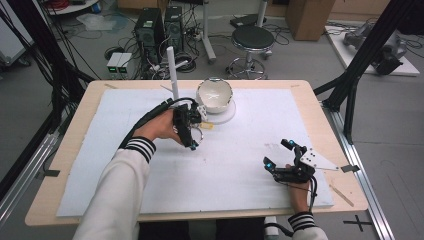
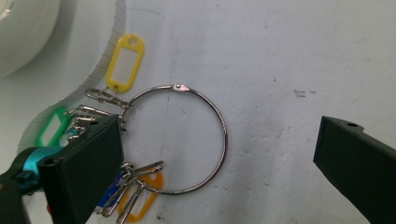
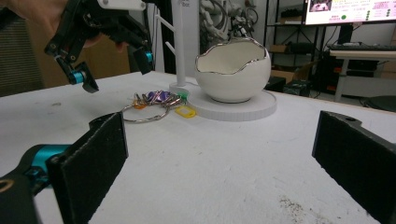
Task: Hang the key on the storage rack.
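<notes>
A large metal key ring lies flat on the white mat, carrying small clips and a yellow tag, a green tag and an orange tag. My left gripper hovers open just above it, one jaw on each side of the ring, touching nothing. In the right gripper view the key ring rests beside the round base of a white egg-shaped bowl, with the left gripper above it. My right gripper stands open and empty near the table's front right.
The bowl sits on a round white base at the back centre, next to an upright white post. A white mat covers most of the wooden table. A stool and computer cases stand beyond the far edge.
</notes>
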{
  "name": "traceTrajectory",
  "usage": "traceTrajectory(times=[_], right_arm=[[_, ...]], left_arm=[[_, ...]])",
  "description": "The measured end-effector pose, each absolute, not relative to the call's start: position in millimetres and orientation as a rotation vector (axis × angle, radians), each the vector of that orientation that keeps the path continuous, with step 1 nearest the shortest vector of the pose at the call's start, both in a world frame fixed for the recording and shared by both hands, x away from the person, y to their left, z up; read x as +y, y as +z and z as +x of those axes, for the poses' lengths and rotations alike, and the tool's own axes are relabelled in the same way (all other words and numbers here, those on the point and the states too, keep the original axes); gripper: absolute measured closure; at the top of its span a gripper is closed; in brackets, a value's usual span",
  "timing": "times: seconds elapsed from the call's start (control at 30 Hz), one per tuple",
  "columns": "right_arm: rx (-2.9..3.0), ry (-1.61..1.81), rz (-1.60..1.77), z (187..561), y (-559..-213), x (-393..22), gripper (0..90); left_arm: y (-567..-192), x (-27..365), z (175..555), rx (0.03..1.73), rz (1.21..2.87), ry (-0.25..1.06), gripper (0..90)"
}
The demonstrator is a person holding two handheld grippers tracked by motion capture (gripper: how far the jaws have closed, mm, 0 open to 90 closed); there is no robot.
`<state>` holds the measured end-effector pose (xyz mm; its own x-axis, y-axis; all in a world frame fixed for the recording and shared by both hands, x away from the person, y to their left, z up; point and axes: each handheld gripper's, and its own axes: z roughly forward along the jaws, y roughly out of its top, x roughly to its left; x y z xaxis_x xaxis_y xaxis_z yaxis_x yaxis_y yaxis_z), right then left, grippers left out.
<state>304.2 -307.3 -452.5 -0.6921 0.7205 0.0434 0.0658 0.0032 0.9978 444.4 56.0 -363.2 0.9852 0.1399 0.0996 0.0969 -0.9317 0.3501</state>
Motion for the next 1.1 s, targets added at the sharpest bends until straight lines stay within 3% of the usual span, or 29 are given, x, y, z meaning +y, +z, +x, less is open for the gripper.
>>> traceTrajectory(times=[0.33,1.1], right_arm=[[1.790,1.738,0.811,304,-452,-307,2.9],[1.790,1.740,0.811,304,-452,-307,2.9]], left_arm=[[-380,51,447,0.179,2.841,0.149,2.5],[-399,45,447,0.243,2.927,0.115,21.8]])
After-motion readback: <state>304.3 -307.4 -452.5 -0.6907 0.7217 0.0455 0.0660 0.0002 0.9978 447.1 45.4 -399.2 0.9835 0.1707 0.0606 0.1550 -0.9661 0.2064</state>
